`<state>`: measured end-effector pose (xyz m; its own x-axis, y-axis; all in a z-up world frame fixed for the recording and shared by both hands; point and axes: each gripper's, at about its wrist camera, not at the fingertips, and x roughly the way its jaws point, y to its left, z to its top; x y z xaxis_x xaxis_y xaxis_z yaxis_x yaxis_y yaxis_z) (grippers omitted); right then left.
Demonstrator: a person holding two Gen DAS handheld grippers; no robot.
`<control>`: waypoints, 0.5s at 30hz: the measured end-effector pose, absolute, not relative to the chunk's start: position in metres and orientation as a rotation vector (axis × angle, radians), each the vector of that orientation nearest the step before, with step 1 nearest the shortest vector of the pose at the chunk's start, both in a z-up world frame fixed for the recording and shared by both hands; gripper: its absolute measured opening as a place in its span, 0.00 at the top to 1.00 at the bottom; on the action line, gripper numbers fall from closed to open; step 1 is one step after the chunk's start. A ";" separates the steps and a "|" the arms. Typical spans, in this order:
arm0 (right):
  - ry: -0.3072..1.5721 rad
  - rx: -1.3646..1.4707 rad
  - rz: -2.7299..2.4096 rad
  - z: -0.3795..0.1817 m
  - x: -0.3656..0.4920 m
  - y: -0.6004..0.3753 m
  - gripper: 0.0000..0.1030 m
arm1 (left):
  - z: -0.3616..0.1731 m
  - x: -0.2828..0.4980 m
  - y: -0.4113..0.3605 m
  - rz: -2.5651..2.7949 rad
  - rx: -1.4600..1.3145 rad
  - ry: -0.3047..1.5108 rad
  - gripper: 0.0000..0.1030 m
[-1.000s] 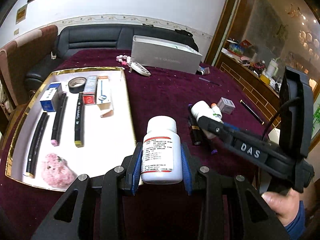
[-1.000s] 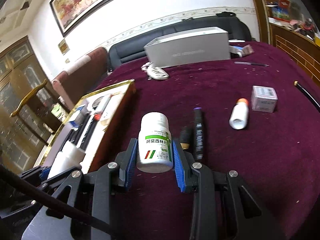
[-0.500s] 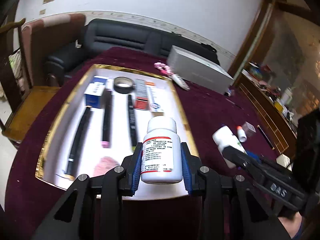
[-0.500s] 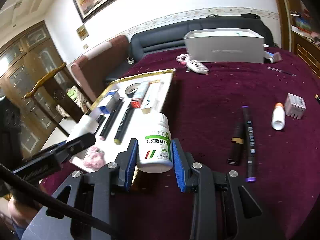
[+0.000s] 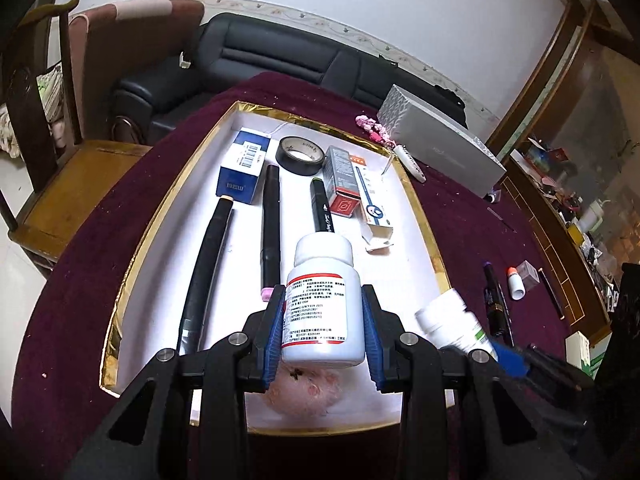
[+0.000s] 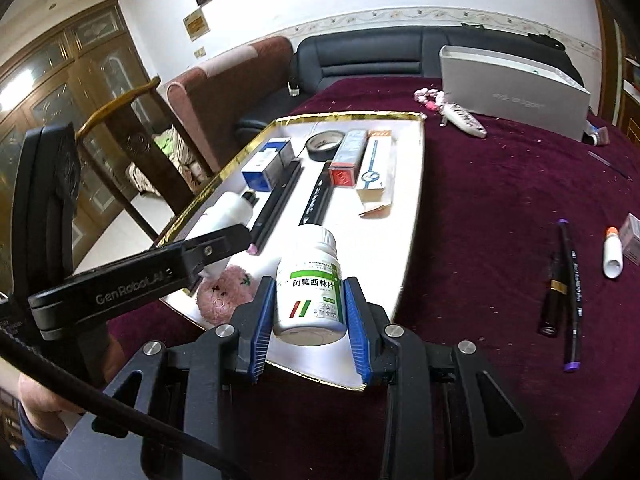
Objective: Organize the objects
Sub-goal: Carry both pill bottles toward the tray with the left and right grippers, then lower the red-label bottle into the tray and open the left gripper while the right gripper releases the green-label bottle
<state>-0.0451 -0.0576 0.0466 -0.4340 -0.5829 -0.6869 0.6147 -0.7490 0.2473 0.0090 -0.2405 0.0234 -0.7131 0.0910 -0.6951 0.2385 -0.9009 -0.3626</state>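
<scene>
Left gripper (image 5: 323,330) clamped 1 red-labelled white bottle (image 5: 322,312) above the gold-rimmed tray (image 5: 420,216); right gripper (image 6: 308,320) clamped 1 green-labelled white bottle (image 6: 310,288) over the tray's near edge.

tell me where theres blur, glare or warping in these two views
Left wrist view: the second bottle at lower right is motion-smeared, the held bottle sharp; fisheye bows the tray edges and darkens the corners. Right wrist view: the green-label bottle is crisp, the cabinet glass glares, and the wall border curves.
</scene>
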 end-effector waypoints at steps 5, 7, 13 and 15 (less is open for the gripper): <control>0.103 1.041 -2.192 0.039 -0.046 -0.069 0.69 | 0.018 0.001 -0.241 -2.750 1.179 0.667 0.71; 0.112 1.057 -2.189 0.035 -0.049 -0.072 0.69 | 0.015 -0.001 -0.240 -2.749 1.189 0.666 0.71; 0.129 1.094 -2.189 0.023 -0.056 -0.077 0.69 | 0.006 -0.005 -0.244 -2.729 1.219 0.701 0.71; 0.144 1.091 -2.192 0.023 -0.056 -0.081 0.69 | 0.004 -0.006 -0.244 -2.730 1.225 0.694 0.71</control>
